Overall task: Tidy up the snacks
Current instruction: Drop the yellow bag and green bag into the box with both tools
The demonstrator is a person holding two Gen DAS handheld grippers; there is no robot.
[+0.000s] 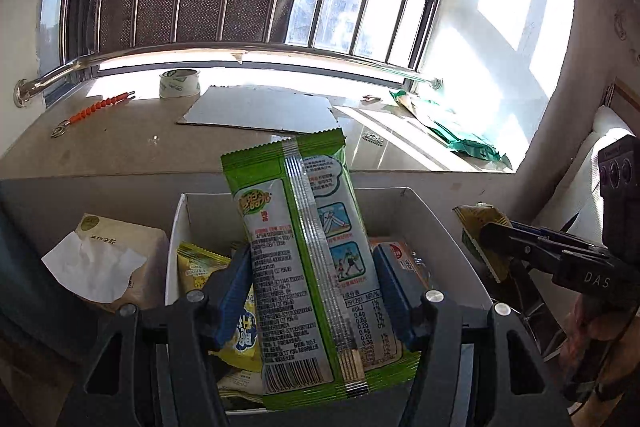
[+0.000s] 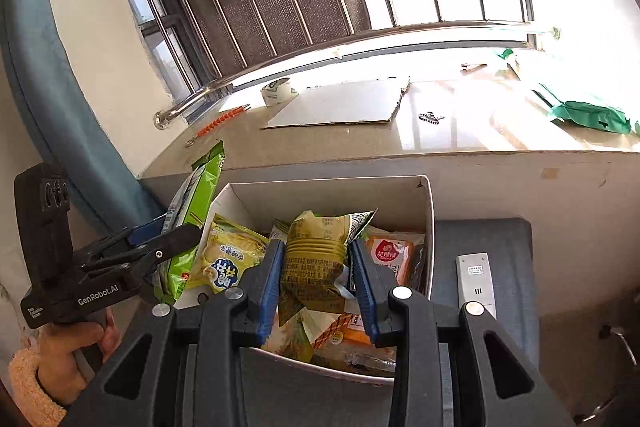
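The left gripper [image 1: 312, 291] is about half open, its blue pads pressed on both sides of a green-and-white snack packet [image 1: 308, 267] held upright above the white box [image 1: 440, 223]. The right gripper [image 2: 316, 283] is narrower, clamped on a crumpled olive-yellow packet [image 2: 318, 255] – also lifted over the box.

The green packet shows its back: a silver seam down the middle, dense small print, a barcode near the bottom and a nutrition table, none of it readable beyond a few figures. In the right wrist view, the left gripper's body reads "GenRobot.AI"; in the left wrist view, the right one reads "DAS".

The box stands on a dark grey surface below the window ledge [image 1: 120, 143] and holds more snacks – a yellow packet [image 2: 228, 259] with blue lettering and an orange one [image 2: 394, 255].
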